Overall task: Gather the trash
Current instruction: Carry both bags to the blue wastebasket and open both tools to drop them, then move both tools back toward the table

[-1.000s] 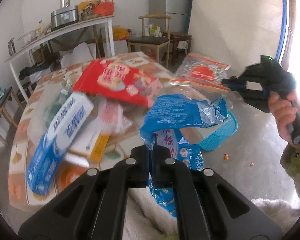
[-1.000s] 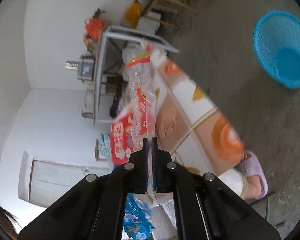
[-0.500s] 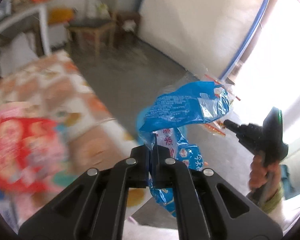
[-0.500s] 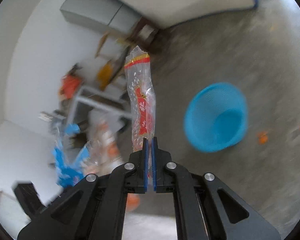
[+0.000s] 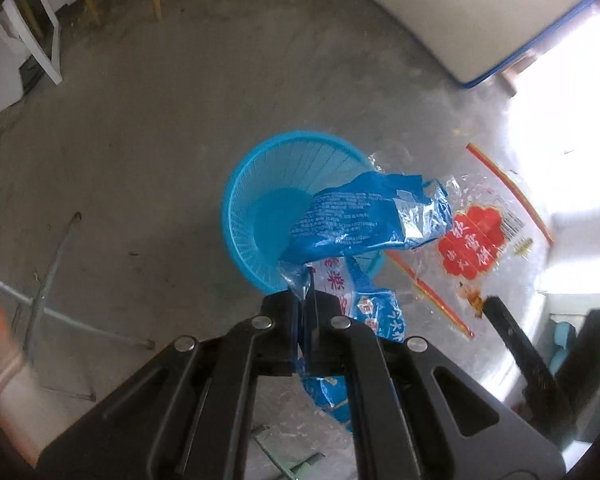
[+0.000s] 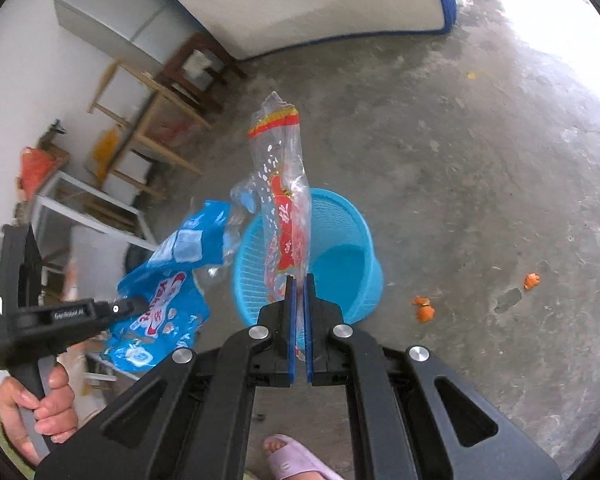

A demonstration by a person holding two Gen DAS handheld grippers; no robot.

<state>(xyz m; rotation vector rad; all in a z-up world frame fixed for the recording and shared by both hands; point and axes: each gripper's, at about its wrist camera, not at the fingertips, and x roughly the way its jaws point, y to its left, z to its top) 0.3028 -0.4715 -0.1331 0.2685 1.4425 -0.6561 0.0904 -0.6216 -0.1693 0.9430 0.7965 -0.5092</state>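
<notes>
Left wrist view: left gripper (image 5: 305,280) clamps a blue wrapper (image 5: 364,220) above the blue basket (image 5: 252,184).

Right wrist view: right gripper (image 6: 299,280) pinches a clear red-printed bag (image 6: 284,184), apparently over the basket's rim.

Clear red wrapper (image 6: 286,208) above blue basket (image 6: 340,248)

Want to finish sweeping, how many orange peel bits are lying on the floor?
3 visible: two together right of the blue basket, one farther right. Others may be hidden.
</notes>
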